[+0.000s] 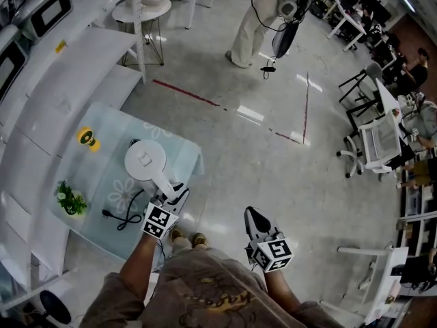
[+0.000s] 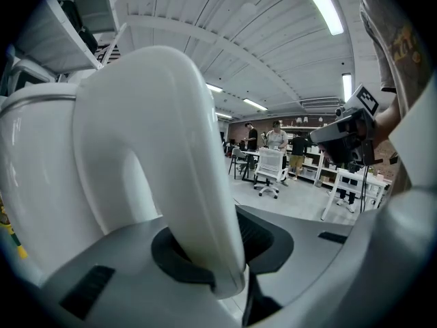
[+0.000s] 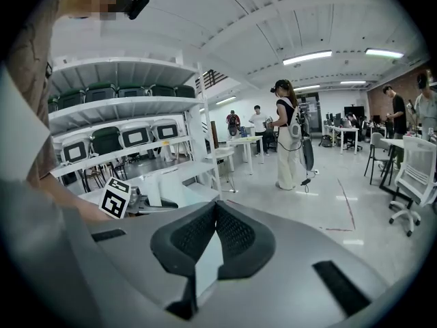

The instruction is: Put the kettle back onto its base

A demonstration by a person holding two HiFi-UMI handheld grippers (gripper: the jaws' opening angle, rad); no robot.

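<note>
Clenching the left gripper (image 1: 172,193) on the kettle (image 1: 145,160) by its handle, I am holding it just beyond the fingers, above the table (image 1: 186,150), handle running back toward me. The right gripper (image 1: 253,215) is hanging empty, jaws together, well apart. I am guessing the base is hiding beneath the kettle; only a cord (image 1: 124,219) is showing.

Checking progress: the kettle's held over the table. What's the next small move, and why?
Probably lower the kettle straight down: the left hand-held gripper clamps its handle, a cord lies beside it, and the base isn't visible, likely hidden beneath.
</note>
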